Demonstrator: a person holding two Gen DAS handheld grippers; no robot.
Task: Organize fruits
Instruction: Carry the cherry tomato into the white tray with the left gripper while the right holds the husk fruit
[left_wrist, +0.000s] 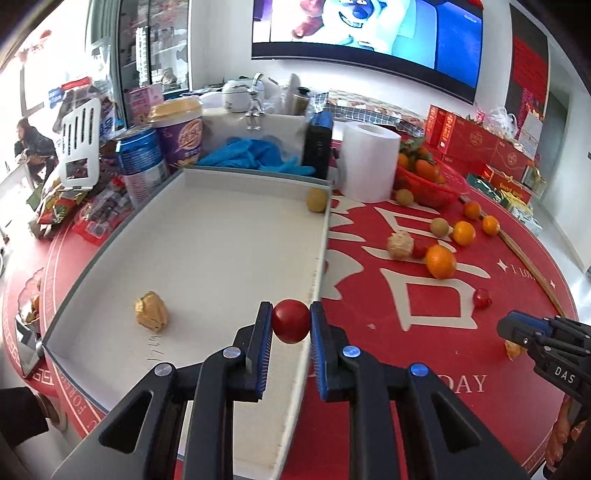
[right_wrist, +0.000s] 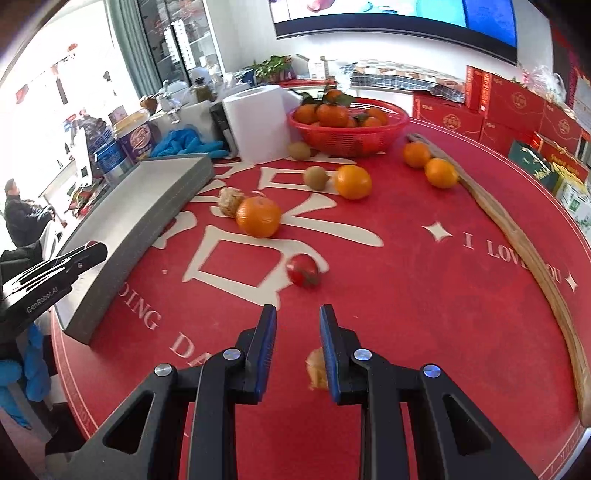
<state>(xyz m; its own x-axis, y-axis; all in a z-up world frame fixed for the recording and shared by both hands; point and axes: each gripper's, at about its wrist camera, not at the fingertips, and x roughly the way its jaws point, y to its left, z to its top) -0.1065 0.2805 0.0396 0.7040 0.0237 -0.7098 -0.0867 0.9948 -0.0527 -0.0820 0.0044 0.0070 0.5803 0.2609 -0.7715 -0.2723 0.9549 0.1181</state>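
Clamped between the pads of the left gripper (left_wrist: 291, 320), a red cherry tomato (left_wrist: 291, 322) is being held right above the near wall of the white tray (left_wrist: 207, 236), where a husked yellow fruit (left_wrist: 151, 311) is already lying. A placing step is judged to be under way; next, the tomato is to be carried inward over the tray floor and released. The right gripper (right_wrist: 297, 325) is being held open and empty, with a second tomato (right_wrist: 303, 270) ahead of it and what is possibly another husked fruit (right_wrist: 318, 369) beside its right finger.
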